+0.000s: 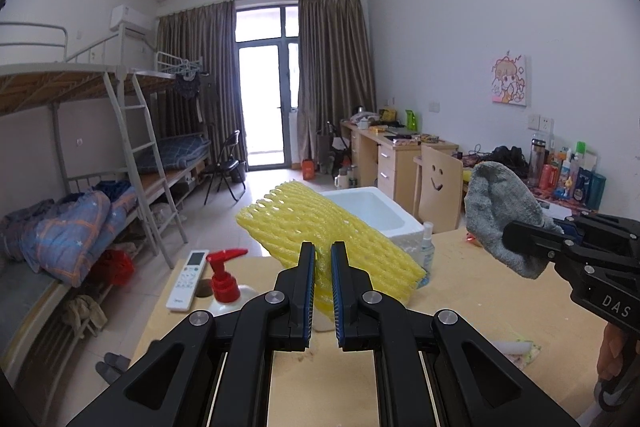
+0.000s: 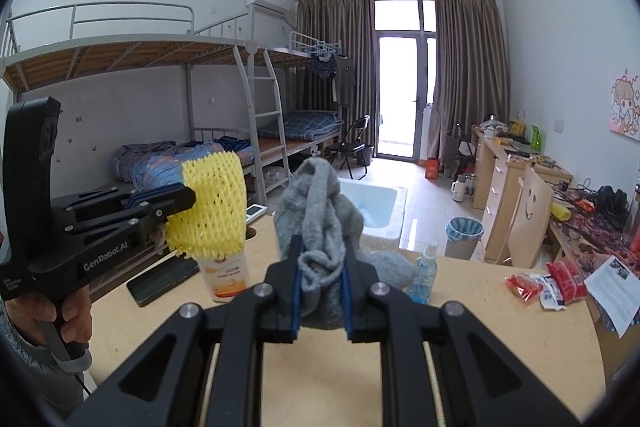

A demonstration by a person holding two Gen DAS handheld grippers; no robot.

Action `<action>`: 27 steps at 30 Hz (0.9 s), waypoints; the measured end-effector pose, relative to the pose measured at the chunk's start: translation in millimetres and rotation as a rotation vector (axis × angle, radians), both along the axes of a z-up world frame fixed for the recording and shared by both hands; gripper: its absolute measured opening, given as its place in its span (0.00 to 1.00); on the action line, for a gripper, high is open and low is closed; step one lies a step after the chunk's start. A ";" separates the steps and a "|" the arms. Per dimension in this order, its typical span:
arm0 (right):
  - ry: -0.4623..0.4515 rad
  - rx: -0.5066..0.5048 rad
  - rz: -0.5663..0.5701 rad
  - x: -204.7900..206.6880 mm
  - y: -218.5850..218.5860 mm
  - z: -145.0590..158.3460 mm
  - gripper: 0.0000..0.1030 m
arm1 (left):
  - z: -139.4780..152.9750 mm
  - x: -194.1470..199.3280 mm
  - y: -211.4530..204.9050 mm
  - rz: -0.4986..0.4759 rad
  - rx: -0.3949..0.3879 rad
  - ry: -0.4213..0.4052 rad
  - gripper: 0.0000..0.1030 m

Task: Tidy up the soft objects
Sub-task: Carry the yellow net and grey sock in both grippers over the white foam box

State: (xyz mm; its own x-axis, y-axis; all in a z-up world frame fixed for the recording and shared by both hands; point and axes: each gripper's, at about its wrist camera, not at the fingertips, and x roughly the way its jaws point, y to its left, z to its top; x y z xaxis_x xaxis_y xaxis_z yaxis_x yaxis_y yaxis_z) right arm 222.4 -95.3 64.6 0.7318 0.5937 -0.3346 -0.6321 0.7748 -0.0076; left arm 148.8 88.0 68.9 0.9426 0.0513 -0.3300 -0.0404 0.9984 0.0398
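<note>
My left gripper (image 1: 323,255) is shut on a yellow foam net sleeve (image 1: 320,223), holding it up above the wooden table (image 1: 480,291). In the right wrist view that same gripper (image 2: 188,197) comes in from the left with the yellow net (image 2: 212,203) sticking out to the right. A bunched grey sock (image 2: 320,223) is pinched in my right gripper (image 2: 322,247), which is shut on it. The sock (image 1: 504,211) also shows in the left wrist view, hanging from the right gripper (image 1: 516,231). Past the table's far edge sits an open white foam box (image 1: 372,213), also white foam box (image 2: 376,207).
On the table stand a pump bottle with a red top (image 1: 224,279), a white remote (image 1: 188,279), a small blue spray bottle (image 2: 424,275), a dark phone (image 2: 162,281) and red snack wrappers (image 2: 548,283). A wooden chair (image 2: 528,223) and a bin (image 2: 462,237) stand beyond; bunk beds fill the left.
</note>
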 end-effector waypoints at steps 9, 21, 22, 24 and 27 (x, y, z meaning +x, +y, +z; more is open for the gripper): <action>0.015 -0.029 0.005 35.1 13.4 4.0 0.19 | 8.2 32.4 0.6 0.007 0.027 -0.001 0.08; 0.039 -0.037 -0.011 73.6 29.5 5.3 0.19 | 9.1 79.1 9.7 0.024 0.019 0.021 0.08; 0.041 -0.035 -0.012 77.0 31.3 5.7 0.19 | 9.8 82.0 11.0 0.026 0.016 0.021 0.08; 0.045 -0.030 -0.012 82.4 32.3 5.0 0.19 | 9.9 90.2 13.2 0.030 0.009 0.022 0.08; 0.067 -0.016 -0.008 91.9 35.0 2.8 0.19 | 9.0 101.5 14.9 0.023 0.005 0.028 0.08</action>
State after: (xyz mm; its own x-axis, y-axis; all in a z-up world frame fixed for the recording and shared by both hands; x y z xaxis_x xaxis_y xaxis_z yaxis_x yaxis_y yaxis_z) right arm 314.3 -60.3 67.4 0.7119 0.5820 -0.3929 -0.6254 0.7800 0.0221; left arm 250.2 102.9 77.8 0.9316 0.0745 -0.3558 -0.0621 0.9970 0.0461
